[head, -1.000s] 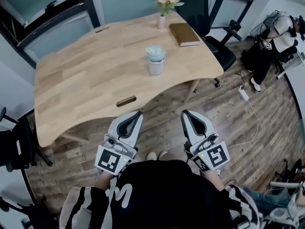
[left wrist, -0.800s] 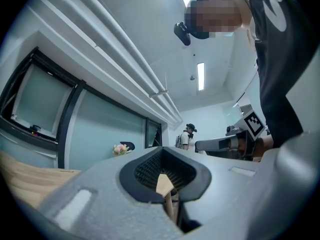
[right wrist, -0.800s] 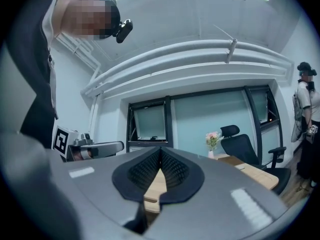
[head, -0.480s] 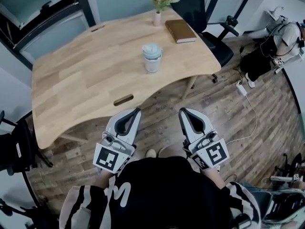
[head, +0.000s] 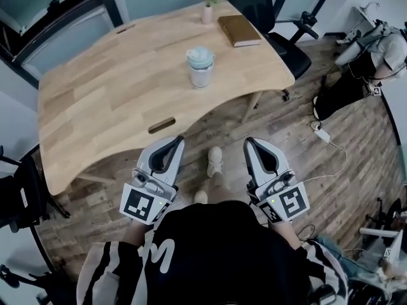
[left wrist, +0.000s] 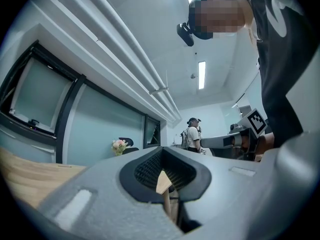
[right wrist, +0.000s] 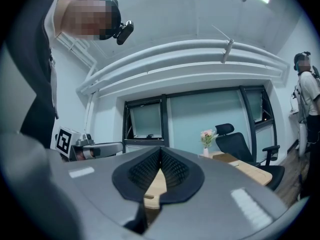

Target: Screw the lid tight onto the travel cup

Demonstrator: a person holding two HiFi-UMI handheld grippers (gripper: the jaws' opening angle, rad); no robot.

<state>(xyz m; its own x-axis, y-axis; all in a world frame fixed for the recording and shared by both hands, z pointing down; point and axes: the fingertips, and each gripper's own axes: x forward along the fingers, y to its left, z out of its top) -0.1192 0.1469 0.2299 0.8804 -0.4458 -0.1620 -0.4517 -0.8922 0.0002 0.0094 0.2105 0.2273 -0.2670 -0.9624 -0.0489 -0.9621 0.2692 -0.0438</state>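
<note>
In the head view a white travel cup (head: 200, 72) with a pale blue lid (head: 198, 57) on top stands upright on the wooden table (head: 108, 88), right of its middle. My left gripper (head: 175, 141) and right gripper (head: 248, 142) are held side by side near my body, over the floor, well short of the table's near edge and of the cup. Both are shut with nothing between the jaws. Each gripper view looks along closed jaws (left wrist: 162, 156) (right wrist: 161, 151); the cup does not show in either.
A brown book (head: 239, 30) and a small vase of flowers (head: 208, 4) sit at the table's far right. A black office chair (head: 280, 24) stands behind the table. A cable and adapter (head: 323, 135) lie on the wooden floor to the right, where other people are.
The head view has shifted: table and cup now sit slightly higher and further left in the frame. A shoe has come into view between the grippers. Both grippers stay shut.
</note>
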